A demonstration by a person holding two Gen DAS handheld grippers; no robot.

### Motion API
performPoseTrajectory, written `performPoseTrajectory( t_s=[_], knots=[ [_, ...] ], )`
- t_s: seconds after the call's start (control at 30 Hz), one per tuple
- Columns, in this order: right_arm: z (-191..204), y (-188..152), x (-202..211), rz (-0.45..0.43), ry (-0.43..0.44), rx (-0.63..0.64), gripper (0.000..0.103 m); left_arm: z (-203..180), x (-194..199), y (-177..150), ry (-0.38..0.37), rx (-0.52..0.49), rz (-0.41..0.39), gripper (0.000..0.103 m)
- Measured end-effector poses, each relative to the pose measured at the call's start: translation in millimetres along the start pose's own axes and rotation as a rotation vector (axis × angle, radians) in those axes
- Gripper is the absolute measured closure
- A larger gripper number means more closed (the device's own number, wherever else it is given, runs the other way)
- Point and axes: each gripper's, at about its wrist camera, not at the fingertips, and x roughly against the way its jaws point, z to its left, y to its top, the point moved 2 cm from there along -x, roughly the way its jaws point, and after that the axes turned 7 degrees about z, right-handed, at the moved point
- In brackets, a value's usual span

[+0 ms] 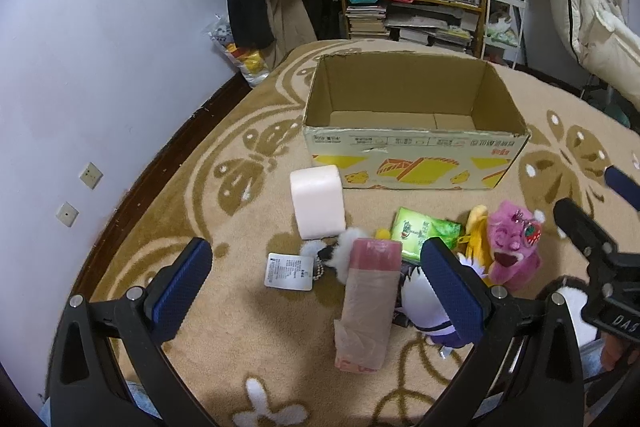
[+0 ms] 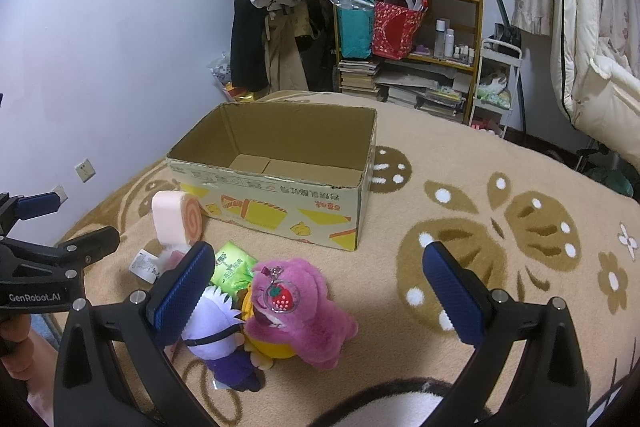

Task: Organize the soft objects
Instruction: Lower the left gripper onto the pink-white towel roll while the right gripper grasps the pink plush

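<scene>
An empty cardboard box (image 1: 412, 95) stands open on the patterned blanket; it also shows in the right wrist view (image 2: 280, 147). In front of it lie a pink roll-cake cushion (image 1: 318, 201), a pink roll of bags (image 1: 368, 303), a green packet (image 1: 424, 233), a pink plush bear (image 1: 514, 245) with a strawberry charm, a yellow plush (image 1: 478, 227) and a white-and-purple plush (image 1: 424, 303). My left gripper (image 1: 316, 275) is open above the bag roll. My right gripper (image 2: 320, 283) is open above the pink bear (image 2: 304, 311) and the purple plush (image 2: 216, 327).
A white tag (image 1: 288, 271) and a small black-and-white furry toy (image 1: 340, 251) lie beside the roll. A black-and-white plush (image 2: 392, 403) sits at the near edge. Shelves (image 2: 408, 39) with bags and books, hanging coats and a wall stand behind the bed.
</scene>
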Motion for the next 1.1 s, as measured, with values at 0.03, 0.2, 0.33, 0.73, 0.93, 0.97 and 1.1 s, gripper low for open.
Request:
performPoseTrajectory(
  t_s=[0.03,0.2,0.33,0.73,0.93,0.97,1.1],
  knots=[
    [0.5,-0.3,-1.0,0.002,0.005,0.003,0.0,1.0,0.2,1.7,-0.011,0.006,0.0,0.0],
    [0.8,0.5,-4.6,0.005,0.007,0.002,0.0,7.7,-4.8,17.2,-0.021,0.045,0.005,0.0],
    [-0.1,4.6,-10.8,0.015,0.014,0.005,0.0,10.7,-14.8,30.7,-0.014,0.058,0.027,0.0],
    [-1.8,5.7,-45.7,0.11,0.061,-0.015,0.0,12.5,-54.4,65.4,-0.075,0.06,0.135,0.0],
    [-5.7,-0.7,-56.7,0.148,0.097,-0.062,0.0,22.5,-88.9,75.4,-0.021,0.047,0.215,0.0],
    [-5.9,-2.3,-58.9,0.156,0.104,-0.07,0.0,25.9,-96.7,75.8,-0.031,0.063,0.236,0.0],
    [-5.8,-10.2,-72.3,0.212,0.122,-0.08,0.0,27.3,-118.3,73.0,-0.07,0.065,0.292,0.0]
  ],
)
